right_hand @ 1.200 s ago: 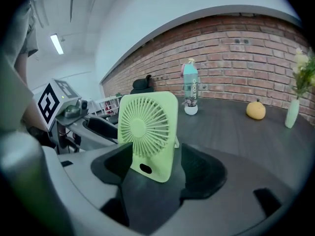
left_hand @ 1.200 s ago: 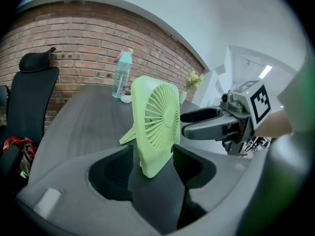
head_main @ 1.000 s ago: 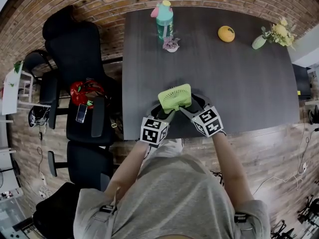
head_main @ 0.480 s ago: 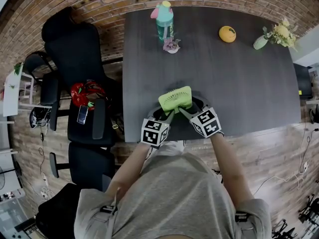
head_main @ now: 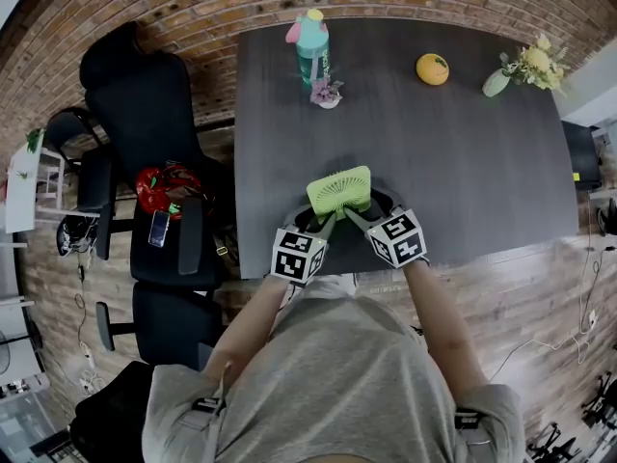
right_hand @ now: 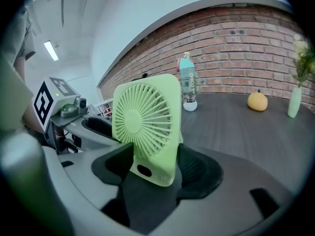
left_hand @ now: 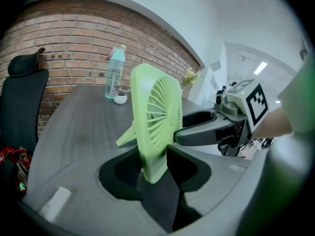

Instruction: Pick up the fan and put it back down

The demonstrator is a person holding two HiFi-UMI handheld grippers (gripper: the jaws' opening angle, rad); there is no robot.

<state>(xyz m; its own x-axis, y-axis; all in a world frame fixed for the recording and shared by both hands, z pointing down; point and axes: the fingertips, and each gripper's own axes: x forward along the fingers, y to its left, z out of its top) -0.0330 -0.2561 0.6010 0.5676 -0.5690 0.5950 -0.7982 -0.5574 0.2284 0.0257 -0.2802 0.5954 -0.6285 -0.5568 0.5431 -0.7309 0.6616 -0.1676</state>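
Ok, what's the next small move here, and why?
Probably lift the fan a little: the left gripper's jaws have just been closing on its side, the right gripper's jaws grip its base, and it looks to sit on the table.

**Head view:** above the person, facing steeply down, far off. It takes in the whole surface (head_main: 463, 162), with the left gripper (head_main: 325, 222) and right gripper (head_main: 359, 216) at its near edge.

**Left gripper view:** low behind its jaws, which have just been closing with the fan (left_hand: 155, 117) between them. Very near; wall (left_hand: 74, 43) far beyond the jaws.

**Right gripper view:** low behind its jaws, fan between them. Very near; same wall beyond.

**Shared by all:** fan, surface, bottle (head_main: 311, 41), wall.
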